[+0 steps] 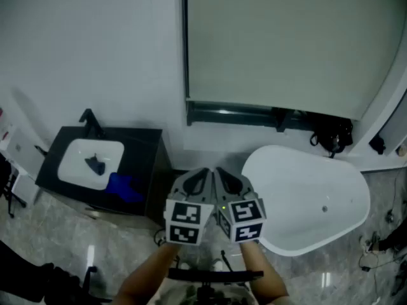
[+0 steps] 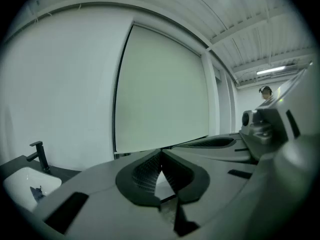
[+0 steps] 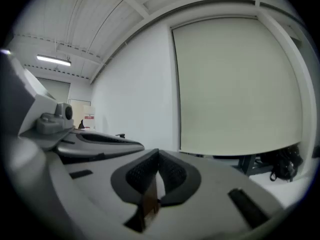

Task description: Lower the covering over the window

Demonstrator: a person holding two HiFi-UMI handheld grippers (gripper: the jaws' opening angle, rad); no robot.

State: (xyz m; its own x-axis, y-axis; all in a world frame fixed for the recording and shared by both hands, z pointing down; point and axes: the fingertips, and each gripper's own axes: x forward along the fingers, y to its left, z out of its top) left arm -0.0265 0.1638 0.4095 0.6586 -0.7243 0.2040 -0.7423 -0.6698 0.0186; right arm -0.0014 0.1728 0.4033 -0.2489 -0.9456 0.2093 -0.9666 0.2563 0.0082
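Pale beige fabric roller blind (image 1: 280,43), just one, hangs on the wall ahead, long axis vertical, bottom edge level. My left gripper (image 2: 161,153) and right gripper (image 3: 157,152), two in all, have jaws closed on nothing.

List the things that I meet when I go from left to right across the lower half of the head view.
In order: white sink → blue cloth → left gripper → right gripper → white bathtub.

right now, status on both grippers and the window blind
Left gripper and right gripper shut, side by side, off the blind. Blind nearly down, dark gap under its hem. Bathtub below it, ahead right.
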